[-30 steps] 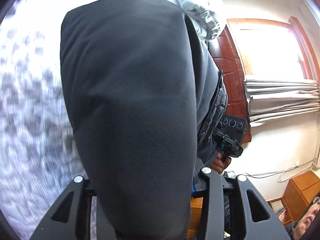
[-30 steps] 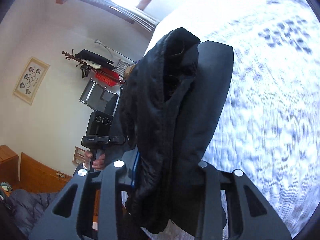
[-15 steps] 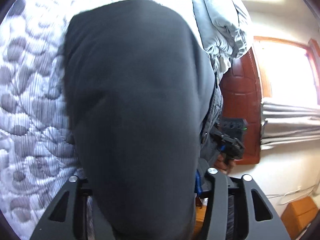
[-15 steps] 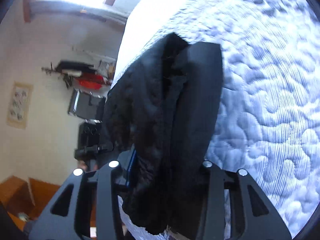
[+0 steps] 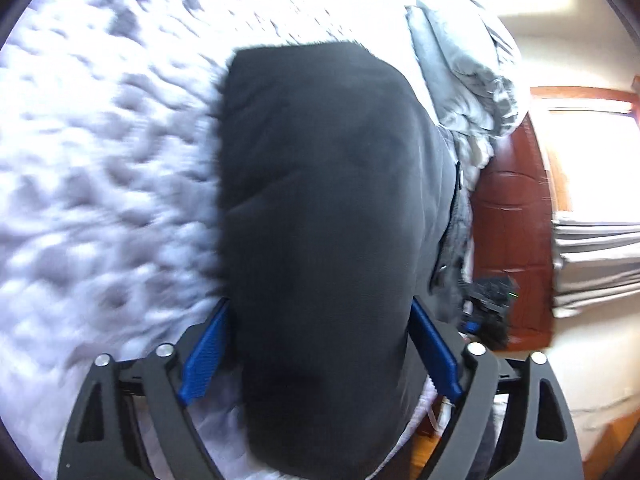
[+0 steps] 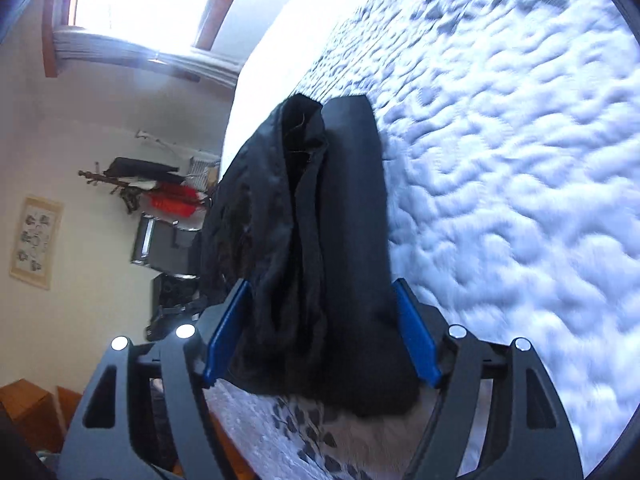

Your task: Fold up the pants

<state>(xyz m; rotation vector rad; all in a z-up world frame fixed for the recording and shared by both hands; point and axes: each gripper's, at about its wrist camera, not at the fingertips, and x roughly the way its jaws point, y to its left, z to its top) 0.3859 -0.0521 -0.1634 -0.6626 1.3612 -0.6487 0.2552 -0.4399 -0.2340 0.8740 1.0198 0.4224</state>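
The dark grey pants lie folded on the white quilted bed and fill the middle of the left wrist view. My left gripper is open, its blue pads standing apart on either side of the cloth. In the right wrist view the pants show as a bunched dark bundle with a smooth folded layer on the right. My right gripper is open too, blue pads spread wide beside the cloth. The cloth rests on the bed between the fingers.
A grey duvet is heaped at the head of the bed beside a red-brown headboard. A coat rack with clothes and black cases stand by the wall past the bed's edge. The quilt stretches to the right.
Both grippers have opened and let go of the pants. The pants have come down from a raised hold onto the bed, and both cameras now look lower along the quilt.
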